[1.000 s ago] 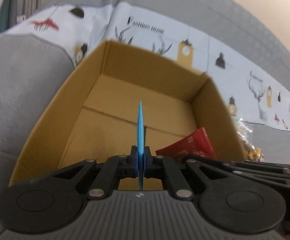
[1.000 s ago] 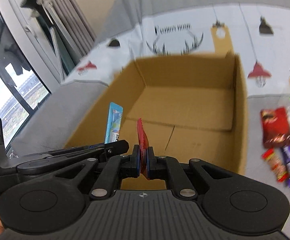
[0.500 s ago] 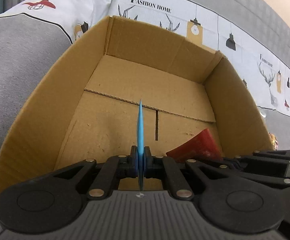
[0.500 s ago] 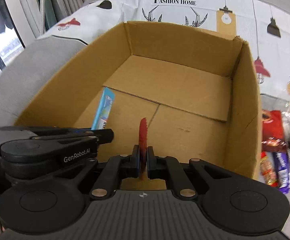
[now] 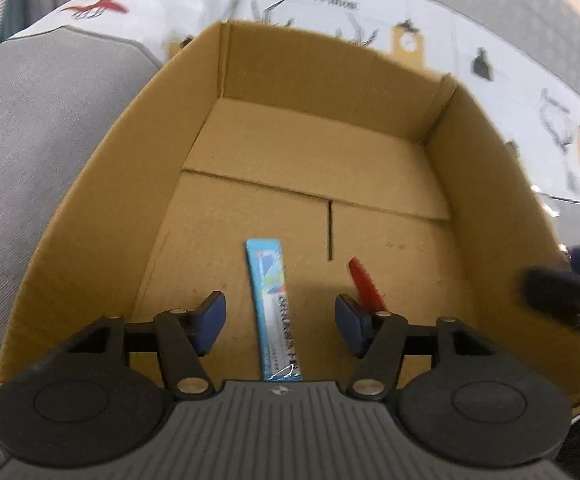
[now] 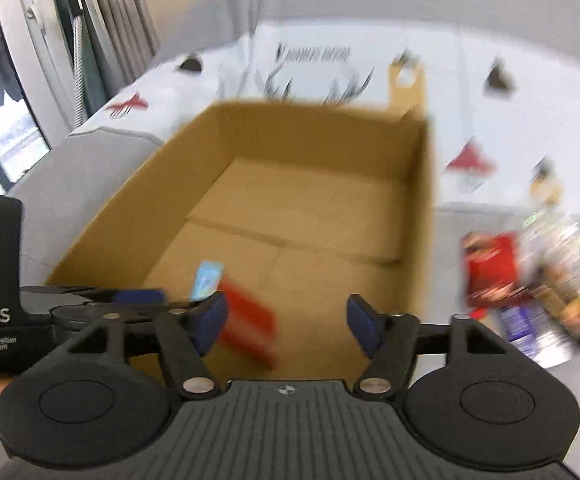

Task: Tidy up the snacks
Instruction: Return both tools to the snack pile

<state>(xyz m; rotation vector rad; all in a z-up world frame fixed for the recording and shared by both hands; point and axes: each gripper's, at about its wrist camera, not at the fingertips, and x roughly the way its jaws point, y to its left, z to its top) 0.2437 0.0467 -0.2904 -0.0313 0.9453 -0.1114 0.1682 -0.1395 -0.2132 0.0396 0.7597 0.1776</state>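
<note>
An open cardboard box (image 5: 90, 208) sits on a grey sofa. My left gripper (image 5: 280, 322) is open over the box's near edge; a blue snack stick (image 5: 274, 308) lies flat on the box floor between its fingers. A red snack packet (image 5: 364, 282) lies just right of it, partly behind the right finger. My right gripper (image 6: 286, 326) is open above the box's (image 6: 418, 216) near right part; the red packet (image 6: 248, 326) shows blurred beside its left finger, the blue stick (image 6: 208, 284) beyond it. The left gripper (image 6: 102, 308) shows at the left.
A pile of loose snacks (image 6: 538, 292), red, purple and clear wrappers, lies on the sofa right of the box. A printed white cloth (image 5: 330, 4) covers the sofa back behind the box. A window and curtains (image 6: 50, 60) are at the far left.
Both grippers opened and let go. The blue stick and the red packet dropped onto the box floor. The right gripper has pulled back and up; its view is blurred.
</note>
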